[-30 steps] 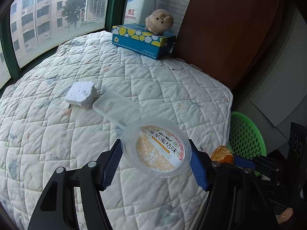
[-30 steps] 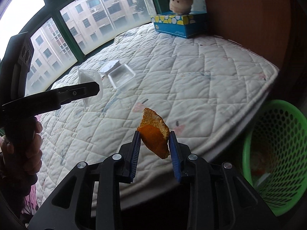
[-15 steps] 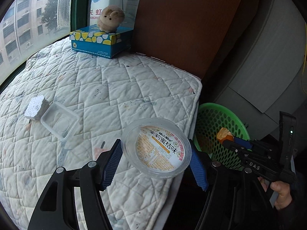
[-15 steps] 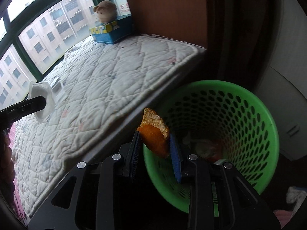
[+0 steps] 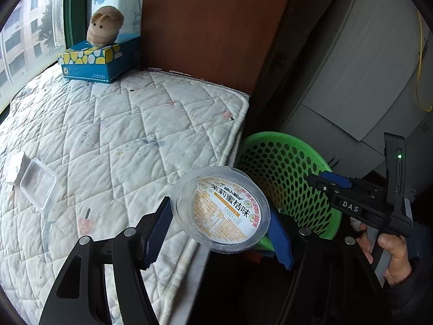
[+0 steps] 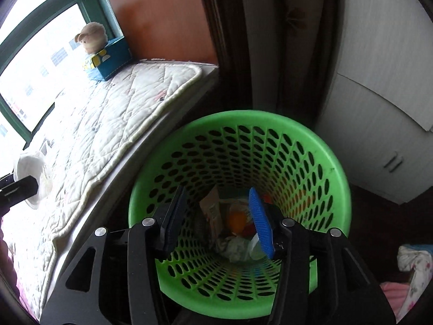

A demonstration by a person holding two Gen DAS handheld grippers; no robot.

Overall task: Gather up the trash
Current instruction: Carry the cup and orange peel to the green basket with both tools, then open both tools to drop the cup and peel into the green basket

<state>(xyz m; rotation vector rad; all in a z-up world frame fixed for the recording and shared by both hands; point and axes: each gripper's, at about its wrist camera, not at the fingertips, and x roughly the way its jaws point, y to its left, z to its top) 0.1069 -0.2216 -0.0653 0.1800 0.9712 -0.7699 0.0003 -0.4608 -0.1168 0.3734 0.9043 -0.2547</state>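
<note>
My left gripper [image 5: 219, 230] is shut on a round clear plastic cup [image 5: 220, 208] with an orange printed lid, held over the mattress edge beside the green perforated basket [image 5: 281, 162]. My right gripper [image 6: 216, 219] hangs over the basket [image 6: 243, 124], its jaws opening with nothing between them. The orange peel [image 6: 236, 222] lies among other scraps at the basket's bottom. In the left wrist view the right gripper [image 5: 328, 180] reaches over the basket rim, held by a hand [image 5: 392, 252]. A clear plastic tray [image 5: 38, 187] and a white foam block [image 5: 15, 166] lie on the quilt.
The white quilted mattress [image 5: 121, 135] fills the left side. A blue tissue box [image 5: 97, 62] with a plush toy [image 5: 104, 25] stands at its far corner by the window. A brown panel [image 5: 211, 21] and white cabinets [image 6: 379, 108] stand behind the basket.
Both grippers swung right, from over the mattress to the basket. The right gripper opened and the orange peel dropped into the basket. The left still holds the cup.
</note>
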